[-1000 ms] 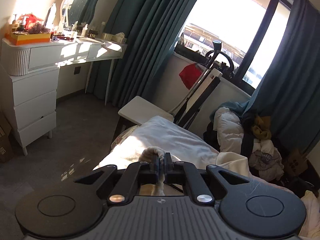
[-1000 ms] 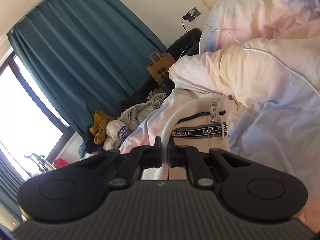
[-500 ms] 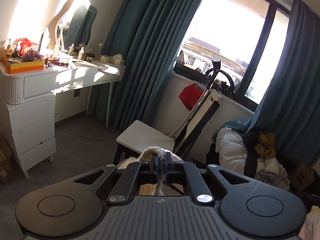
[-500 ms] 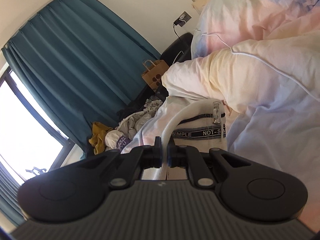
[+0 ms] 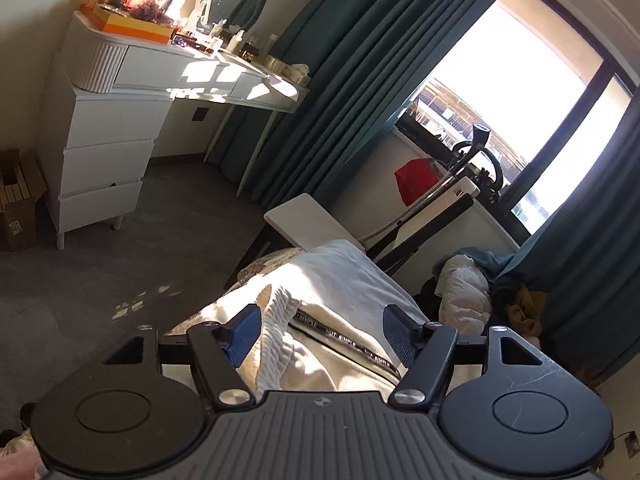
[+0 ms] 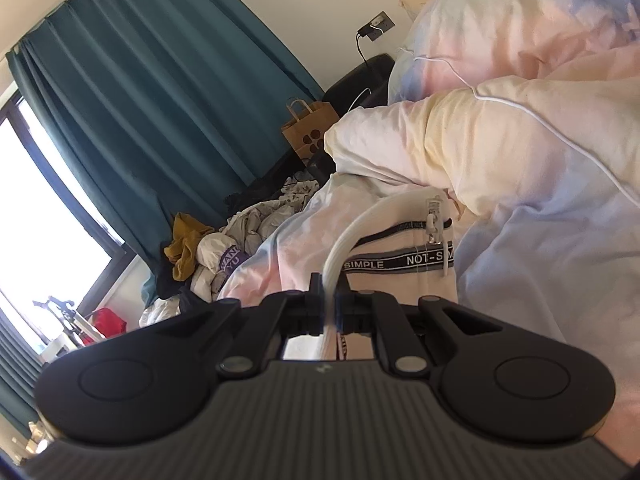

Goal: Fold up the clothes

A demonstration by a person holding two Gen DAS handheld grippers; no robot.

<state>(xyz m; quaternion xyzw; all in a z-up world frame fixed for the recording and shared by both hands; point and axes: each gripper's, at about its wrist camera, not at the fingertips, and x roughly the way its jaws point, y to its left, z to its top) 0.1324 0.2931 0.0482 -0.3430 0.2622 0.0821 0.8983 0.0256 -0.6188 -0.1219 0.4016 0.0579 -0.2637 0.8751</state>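
A cream garment point(image 5: 320, 344) with a black lettered band lies on the bed, its ribbed hem bunched up. My left gripper point(image 5: 322, 330) hovers over it, open, its blue pads point(image 5: 244, 330) on either side of the cloth and gripping nothing. In the right wrist view the same garment point(image 6: 404, 280) shows a band reading SIMPLE and a zipper pull. My right gripper point(image 6: 329, 304) is shut on a white edge of the garment that arcs up out of its jaws.
A pastel duvet point(image 6: 520, 152) is piled at the right. A heap of clothes point(image 6: 224, 248) lies by teal curtains point(image 6: 160, 120). A white dresser point(image 5: 108, 148), a small white table point(image 5: 304, 220), a garment steamer point(image 5: 460, 184) and a brown paper bag point(image 6: 308, 128) stand around the bed.
My left gripper has opened and let go of the ribbed hem, which now lies on the bed. It has tilted down over the garment. The right gripper stays shut on its edge.
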